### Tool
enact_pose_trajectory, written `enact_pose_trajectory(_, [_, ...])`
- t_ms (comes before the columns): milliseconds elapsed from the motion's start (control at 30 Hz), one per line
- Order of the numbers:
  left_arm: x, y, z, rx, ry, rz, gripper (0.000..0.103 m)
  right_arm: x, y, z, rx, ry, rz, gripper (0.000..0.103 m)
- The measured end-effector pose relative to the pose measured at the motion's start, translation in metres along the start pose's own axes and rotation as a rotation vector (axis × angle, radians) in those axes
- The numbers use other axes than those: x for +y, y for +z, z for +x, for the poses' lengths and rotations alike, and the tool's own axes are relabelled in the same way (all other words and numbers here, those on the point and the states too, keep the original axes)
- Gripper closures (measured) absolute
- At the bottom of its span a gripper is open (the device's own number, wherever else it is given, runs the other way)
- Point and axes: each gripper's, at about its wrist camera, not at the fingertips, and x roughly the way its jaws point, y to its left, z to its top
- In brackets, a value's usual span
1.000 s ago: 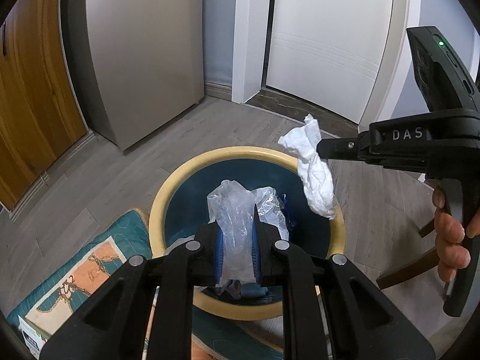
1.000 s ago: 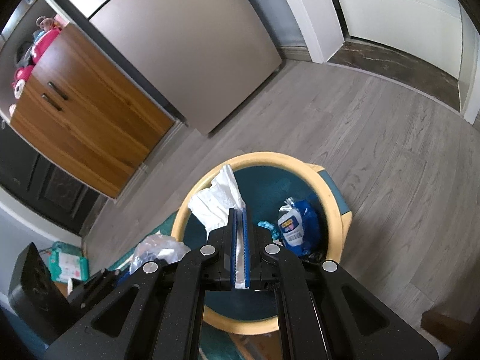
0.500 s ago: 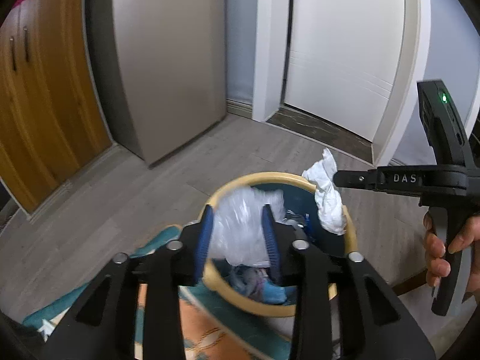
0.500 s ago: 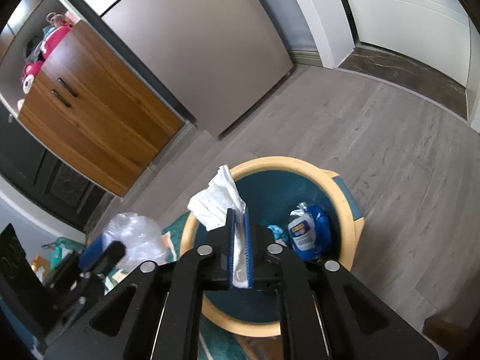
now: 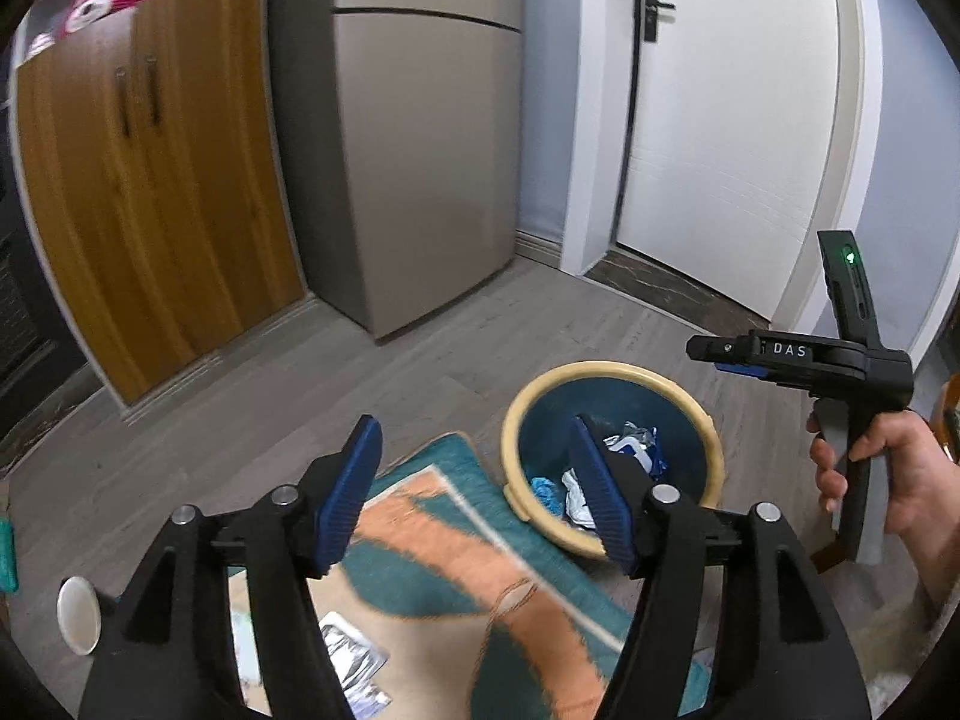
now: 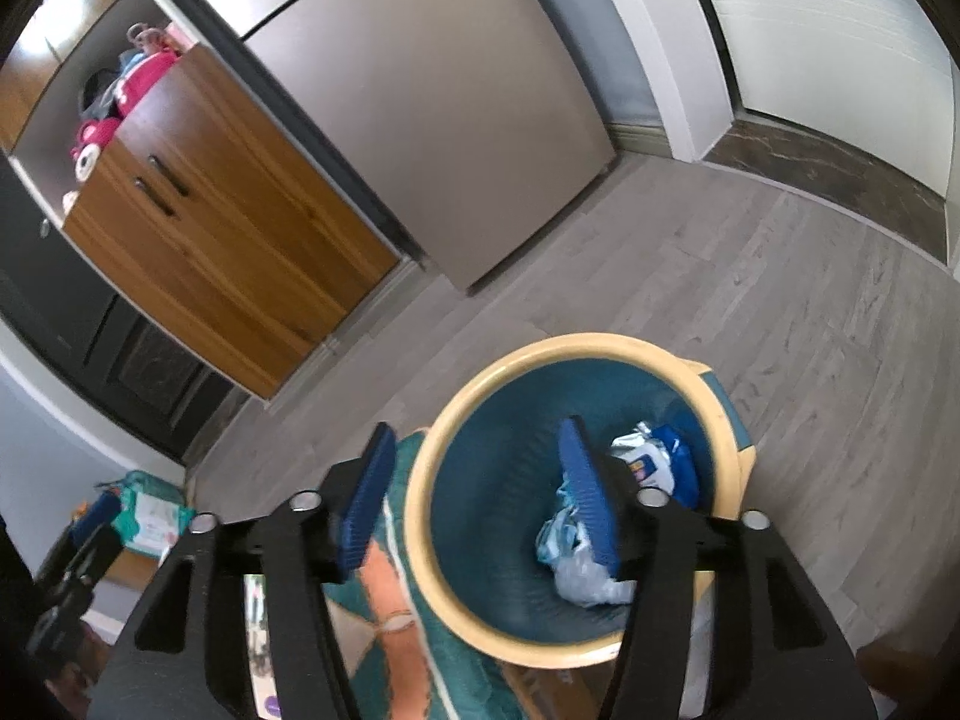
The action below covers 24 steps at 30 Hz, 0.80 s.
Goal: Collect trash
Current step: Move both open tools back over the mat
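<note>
Both the left gripper [image 5: 474, 489] and the right gripper [image 6: 480, 498] hung spread and empty above the bin [image 6: 432, 516], presumably so the trash [image 6: 585, 579] landed inside it.

Crumpled white and blue trash [image 6: 591, 564] lies inside the round yellow-rimmed teal bin [image 6: 420, 516].

One round bin [image 6: 423, 546], cream rim, teal inside. In it: one blue-and-white packet [image 6: 657, 468] and one crumpled clear plastic wad [image 6: 585, 579]; further scraps uncountable. One patterned rug [image 5: 456, 606]. Two grippers: left gripper [image 5: 480, 489], right gripper [image 6: 480, 495].
</note>
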Motion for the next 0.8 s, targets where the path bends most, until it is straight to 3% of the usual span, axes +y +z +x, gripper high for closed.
enact_pose_trajectory(67, [0.012,-0.005,-0.015,-0.008,0.031,-0.019,0.033,0.009,-0.002,-0.003,-0.006,0.021,-0.011,0.021])
enact_pose_trajectory(167, [0.028,-0.015,-0.028,-0.018,0.068,-0.075,0.027,0.022,-0.006,-0.008,-0.016,0.039,-0.035,0.012])
enact_pose_trajectory(367, [0.055,-0.037,-0.042,-0.035,0.161,-0.129,0.013,0.049,-0.023,-0.008,0.006,0.036,-0.103,0.008])
enact_pose_trajectory(567, [0.085,-0.055,-0.052,-0.03,0.225,-0.189,0.007,0.082,-0.046,0.004,0.051,0.007,-0.227,0.007])
enact_pose_trajectory(800, [0.115,-0.074,-0.058,-0.019,0.306,-0.175,0.006,0.115,-0.081,0.029,0.126,-0.002,-0.33,0.007])
